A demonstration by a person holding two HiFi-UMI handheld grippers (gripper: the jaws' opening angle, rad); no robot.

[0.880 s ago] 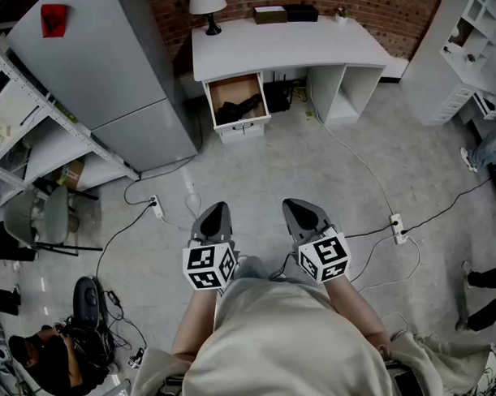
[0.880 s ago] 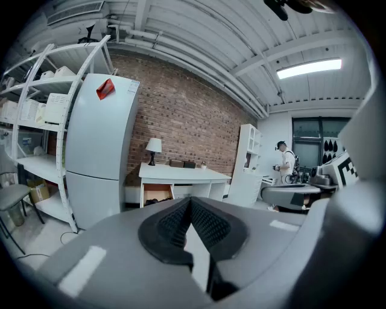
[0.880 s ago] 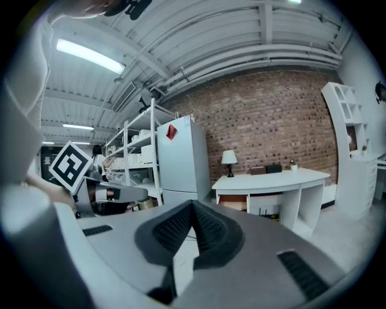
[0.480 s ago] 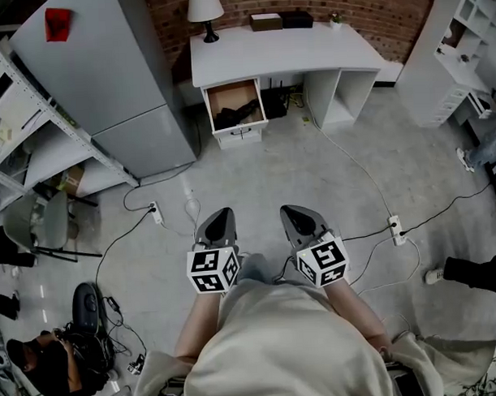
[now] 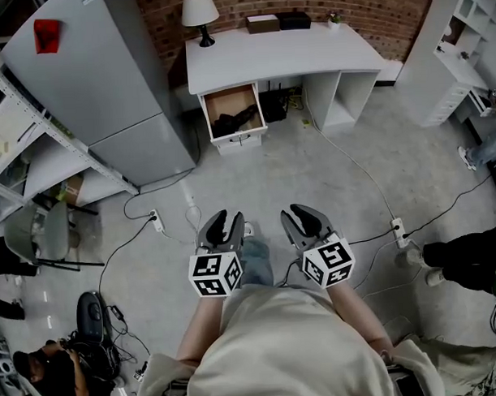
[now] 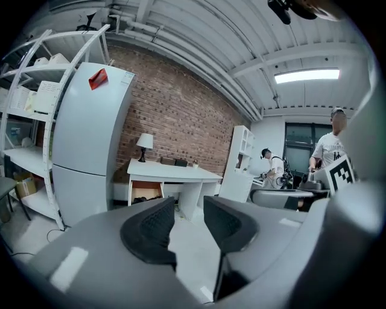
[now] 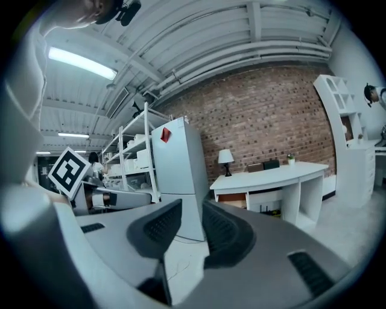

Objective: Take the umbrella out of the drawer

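My left gripper (image 5: 225,220) and right gripper (image 5: 304,213) have just parted their fingers (image 6: 151,230) narrowly, empty; the umbrella (image 5: 238,118) waits in the drawer (image 5: 241,137), well ahead.

- A red brick wall (image 5: 371,10) runs along the far side of the room.
- A white desk (image 5: 283,50) stands against it, with a table lamp (image 5: 199,12) at the desk's back left corner and two boxes (image 5: 263,23) and a small plant (image 5: 333,20) along its back edge.
- A tall grey cabinet (image 5: 106,76) stands left of the desk, a red tag (image 5: 46,34) near its top.
- Open metal shelving (image 5: 27,152) lines the left side.
- A white shelf unit (image 5: 462,56) stands at the right.
- The floor (image 5: 312,175) is pale grey concrete, crossed by cables and power strips (image 5: 398,227).
- The ceiling (image 6: 199,36) is white and ribbed, lit by a long light strip (image 6: 306,75).
- A dark window (image 6: 300,142) shows in the left gripper view.
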